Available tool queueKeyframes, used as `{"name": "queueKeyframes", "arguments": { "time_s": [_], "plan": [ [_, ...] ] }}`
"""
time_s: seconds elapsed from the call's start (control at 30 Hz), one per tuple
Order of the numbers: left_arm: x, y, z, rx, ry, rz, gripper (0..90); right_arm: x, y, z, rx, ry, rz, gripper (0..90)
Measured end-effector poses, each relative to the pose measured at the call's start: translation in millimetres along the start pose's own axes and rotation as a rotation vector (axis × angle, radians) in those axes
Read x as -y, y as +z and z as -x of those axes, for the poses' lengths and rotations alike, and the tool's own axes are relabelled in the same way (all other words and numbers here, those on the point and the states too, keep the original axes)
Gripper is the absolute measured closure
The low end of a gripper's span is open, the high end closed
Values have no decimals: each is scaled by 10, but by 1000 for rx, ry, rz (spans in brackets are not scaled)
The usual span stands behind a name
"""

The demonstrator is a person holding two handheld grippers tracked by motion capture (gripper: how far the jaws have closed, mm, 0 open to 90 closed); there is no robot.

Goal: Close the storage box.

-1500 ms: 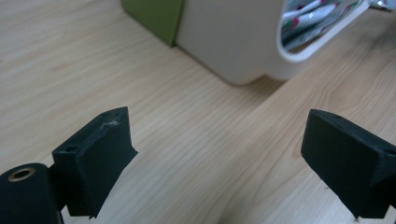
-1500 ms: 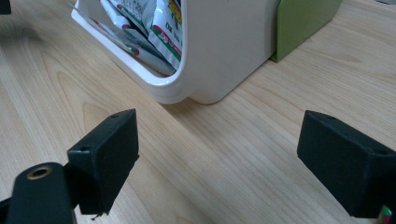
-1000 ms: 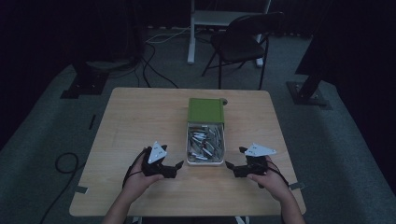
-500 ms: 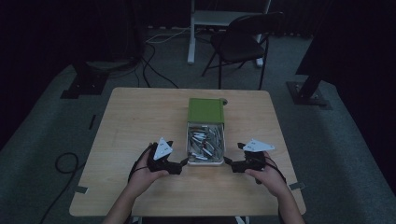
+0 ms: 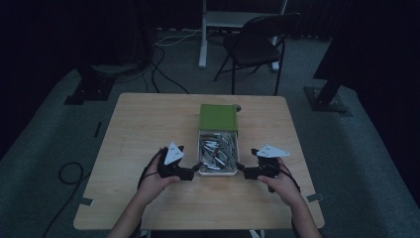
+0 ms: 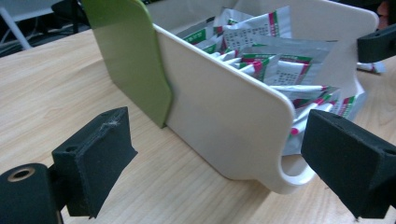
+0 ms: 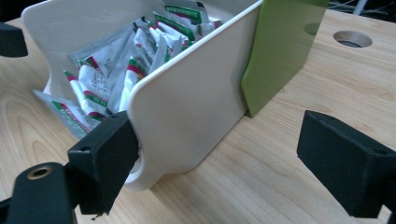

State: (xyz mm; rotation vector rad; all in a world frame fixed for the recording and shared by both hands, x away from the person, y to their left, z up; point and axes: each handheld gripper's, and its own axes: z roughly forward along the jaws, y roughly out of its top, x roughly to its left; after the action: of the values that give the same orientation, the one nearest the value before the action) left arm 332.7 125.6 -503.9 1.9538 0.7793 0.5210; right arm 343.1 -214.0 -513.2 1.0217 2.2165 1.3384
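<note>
- Left gripper [image 5: 196, 168] at the near-left corner of the cream box [image 5: 218, 172], jaws spread wide, nothing between them; left wall of the box [image 6: 224, 121] right ahead, one pad close by its corner lip.
- Best to close evenly on that near corner, low on the wall, clear of the sachets [image 6: 275, 70].
- Box sitting mid-table, open and full of sachets, green lid [image 5: 218, 117] at its far end.
- Long axis running near to far across the table, open end toward the person.
- Right gripper [image 5: 240, 168] at the near-right corner of the box, jaws wide too, holding nothing; worth matching the left's height so the box stays level.
</note>
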Motion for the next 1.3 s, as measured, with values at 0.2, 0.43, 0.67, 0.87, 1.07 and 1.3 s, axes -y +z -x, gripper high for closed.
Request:
{"name": "queueKeyframes", "arguments": {
  "time_s": [0.2, 0.43, 0.67, 0.87, 1.07, 1.3],
  "plan": [
    [-11, 34, -46, -13, -1, -6, 94, -9, 12, -6, 5, -3, -3, 126],
    [-24, 60, -62, -4, -5, -13, 94, -11, 24, -3, 1, -2, -2, 125],
    [-50, 86, -86, -3, -12, -18, 88, -27, 33, 5, 3, -5, -6, 124],
    [-66, 108, -115, -8, -12, -24, 83, -36, 48, 10, 5, -6, -5, 124],
    [-85, 138, -134, -6, -10, -29, 79, -55, 63, 31, 10, -4, -9, 125],
    [-103, 175, -147, -6, -13, -29, 79, -65, 78, 54, 15, -1, -7, 125]
  ]
}}
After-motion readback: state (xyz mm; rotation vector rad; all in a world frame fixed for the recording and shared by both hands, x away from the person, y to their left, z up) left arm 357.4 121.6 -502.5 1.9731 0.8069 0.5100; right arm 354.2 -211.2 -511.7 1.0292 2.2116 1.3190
